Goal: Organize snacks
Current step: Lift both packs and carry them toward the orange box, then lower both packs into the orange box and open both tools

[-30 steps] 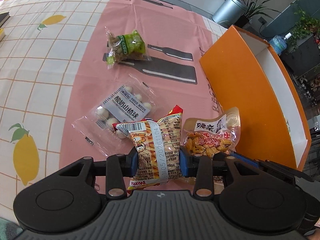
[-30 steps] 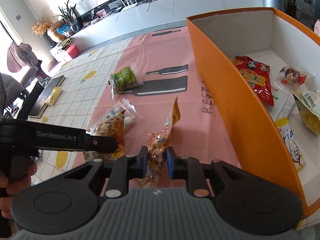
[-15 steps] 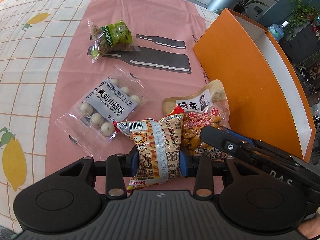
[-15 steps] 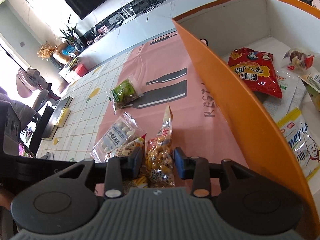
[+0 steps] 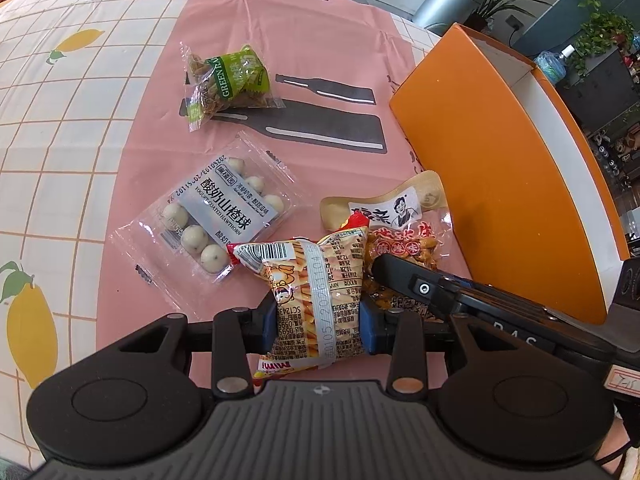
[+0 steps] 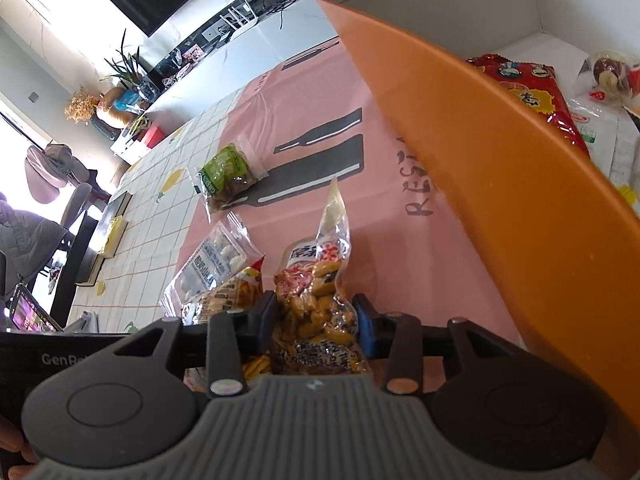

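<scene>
While both hands carry a load, the deciding relation is the orange box (image 6: 532,208), which stands to the right of both packets, its tall near wall between them and its white floor.

Item 1: left hand-held gripper (image 5: 318,322), jaws narrow and clamped on the striped stick-snack packet (image 5: 320,288); packet's long axis runs forward along the fingers, barcode end away.

Item 2: right hand-held gripper (image 6: 316,322), jaws having just opened from a tight pinch to a narrow gap, with the bean-snack pouch (image 6: 320,308) between the pads; pouch stands on edge, long axis pointing away, clear top seal uppermost. Whether the pads press it is unclear. This hand is nearer the box.

Item 3: loose on the table (image 5: 80,128), yogurt hawthorn ball packet (image 5: 224,220) just beside the stick-snack packet; green pea packet (image 5: 230,80) farther off.

Item 4: box contents, red packet (image 6: 528,96) among several others.

Surface: pink bottle-print runner (image 5: 328,40) over lemon-check cloth. Room: potted plants, grey bin, dark wall screen.
</scene>
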`<state>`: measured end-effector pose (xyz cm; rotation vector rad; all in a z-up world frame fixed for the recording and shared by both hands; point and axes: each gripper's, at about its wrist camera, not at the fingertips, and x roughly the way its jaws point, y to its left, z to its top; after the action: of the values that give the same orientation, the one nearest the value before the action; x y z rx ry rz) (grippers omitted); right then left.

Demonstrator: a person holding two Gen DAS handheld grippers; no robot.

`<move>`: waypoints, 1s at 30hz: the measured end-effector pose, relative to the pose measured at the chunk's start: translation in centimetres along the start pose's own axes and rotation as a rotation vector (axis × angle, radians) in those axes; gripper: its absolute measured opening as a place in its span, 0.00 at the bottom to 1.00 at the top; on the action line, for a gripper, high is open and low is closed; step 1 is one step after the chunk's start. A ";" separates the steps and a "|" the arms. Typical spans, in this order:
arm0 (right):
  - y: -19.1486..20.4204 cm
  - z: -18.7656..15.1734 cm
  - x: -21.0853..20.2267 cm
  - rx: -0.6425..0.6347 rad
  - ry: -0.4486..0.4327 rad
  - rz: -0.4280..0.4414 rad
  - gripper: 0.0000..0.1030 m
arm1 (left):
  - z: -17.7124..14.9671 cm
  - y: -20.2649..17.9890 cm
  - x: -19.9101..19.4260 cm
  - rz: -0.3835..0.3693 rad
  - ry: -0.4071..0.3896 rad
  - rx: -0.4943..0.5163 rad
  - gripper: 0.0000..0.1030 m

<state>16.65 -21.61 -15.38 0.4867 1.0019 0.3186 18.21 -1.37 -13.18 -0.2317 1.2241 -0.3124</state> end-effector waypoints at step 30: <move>4.9 4.9 -17.2 -0.332 -0.260 -0.156 0.22 | 1.4 -8.4 -8.7 -0.045 -0.187 0.120 0.42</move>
<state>11.94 -26.74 1.82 0.1421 0.7109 0.2669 15.95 -6.05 -2.18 -0.1804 1.0128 -0.3932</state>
